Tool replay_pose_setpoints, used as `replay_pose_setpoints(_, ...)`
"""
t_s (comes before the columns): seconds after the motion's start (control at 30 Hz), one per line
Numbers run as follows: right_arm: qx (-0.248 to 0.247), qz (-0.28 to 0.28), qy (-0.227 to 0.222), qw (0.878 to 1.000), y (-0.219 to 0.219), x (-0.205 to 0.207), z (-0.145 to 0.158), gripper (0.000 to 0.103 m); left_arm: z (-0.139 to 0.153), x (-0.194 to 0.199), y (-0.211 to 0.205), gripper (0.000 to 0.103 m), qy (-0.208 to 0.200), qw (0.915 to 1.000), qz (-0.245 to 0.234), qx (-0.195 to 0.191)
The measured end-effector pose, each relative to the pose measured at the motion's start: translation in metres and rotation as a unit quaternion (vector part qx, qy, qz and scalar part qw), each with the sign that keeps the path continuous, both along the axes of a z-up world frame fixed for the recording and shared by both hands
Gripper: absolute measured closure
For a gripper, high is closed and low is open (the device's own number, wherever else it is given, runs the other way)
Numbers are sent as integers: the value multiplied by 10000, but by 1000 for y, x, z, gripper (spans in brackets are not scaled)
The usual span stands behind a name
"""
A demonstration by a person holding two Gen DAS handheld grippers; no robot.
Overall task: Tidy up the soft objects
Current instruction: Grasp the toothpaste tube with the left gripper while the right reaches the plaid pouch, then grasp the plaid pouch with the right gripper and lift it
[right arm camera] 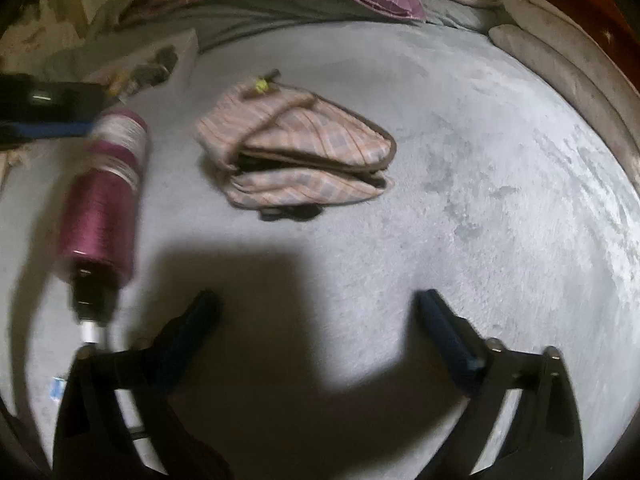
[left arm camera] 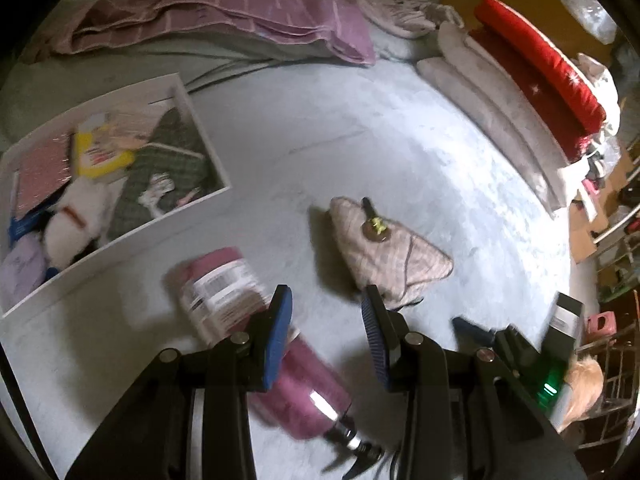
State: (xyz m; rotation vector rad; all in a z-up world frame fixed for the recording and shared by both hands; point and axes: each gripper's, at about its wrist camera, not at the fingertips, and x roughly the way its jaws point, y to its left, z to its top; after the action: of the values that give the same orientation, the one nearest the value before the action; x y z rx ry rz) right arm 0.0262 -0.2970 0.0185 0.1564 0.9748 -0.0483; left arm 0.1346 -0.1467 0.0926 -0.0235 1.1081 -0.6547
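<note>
The folded plaid cloth (right arm camera: 296, 152) lies in the middle of the grey blanket (right arm camera: 480, 200), a small yellow-tipped object (right arm camera: 261, 85) resting on its far edge. The right gripper (right arm camera: 320, 312) hangs over the blanket short of it — jaws spread wide, nothing between them. The left gripper (left arm camera: 326, 320) stands with its jaws partly apart and empty; a blurred magenta bottle (left arm camera: 256, 332) lies just beside its left finger. Further left sits a white box (left arm camera: 200, 120) of soft things.
</note>
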Motion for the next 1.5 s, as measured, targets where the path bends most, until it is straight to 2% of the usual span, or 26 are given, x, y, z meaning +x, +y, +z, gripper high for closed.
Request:
replay_pose_setpoints(0.13,119,-50,-460,9989,4,1,21,18,-9,9,-4,67,107,9998,-10,-144)
replay_pose_setpoints(0.23,298,-301,-617,9972,3,13,29,18,-9,15,5,67,-115,9992,317,-196)
replay_pose_setpoints(0.33,336,-619,-528,9961,3,29,29,18,-14,22,18,67,-295,9976,574,-256)
replay_pose_setpoints(0.5,143,-635,-414,9970,16,50,26,18,-18,32,31,67,-263,9957,747,-484)
replay_pose_setpoints(0.67,387,-868,-107,9954,9,69,1,17,-18,32,32,67,-299,9954,765,-487)
replay_pose_setpoints(0.83,351,-1019,-240,9939,7,61,1,16,-18,32,31,67,-325,9956,747,-455)
replay_pose_setpoints(1.03,821,-1298,-518,9868,-7,48,1,17,-18,27,18,67,-423,9968,646,-205)
replay_pose_setpoints(1.07,847,-1328,-600,9857,-8,45,2,19,-18,26,16,67,-445,9969,635,-160)
replay_pose_setpoints(1.13,869,-1241,-697,9860,-6,44,5,30,-17,25,13,67,-495,9966,646,-95)
replay_pose_setpoints(1.2,864,-1084,-701,9879,-1,47,7,44,-15,23,11,67,-555,9959,713,-48)
replay_pose_setpoints(1.23,857,-1004,-702,9888,1,48,7,48,-14,21,11,67,-603,9953,751,-36)
replay_pose_setpoints(1.3,877,-728,-765,9905,5,50,10,64,-9,16,11,67,-735,9934,874,51)
replay_pose_setpoints(1.4,1015,-617,-810,9896,2,45,13,64,1,-1,15,67,-1002,9878,1136,369)
replay_pose_setpoints(1.5,1331,-485,-902,9858,-8,30,22,65,12,-33,27,67,-1196,9813,1464,353)
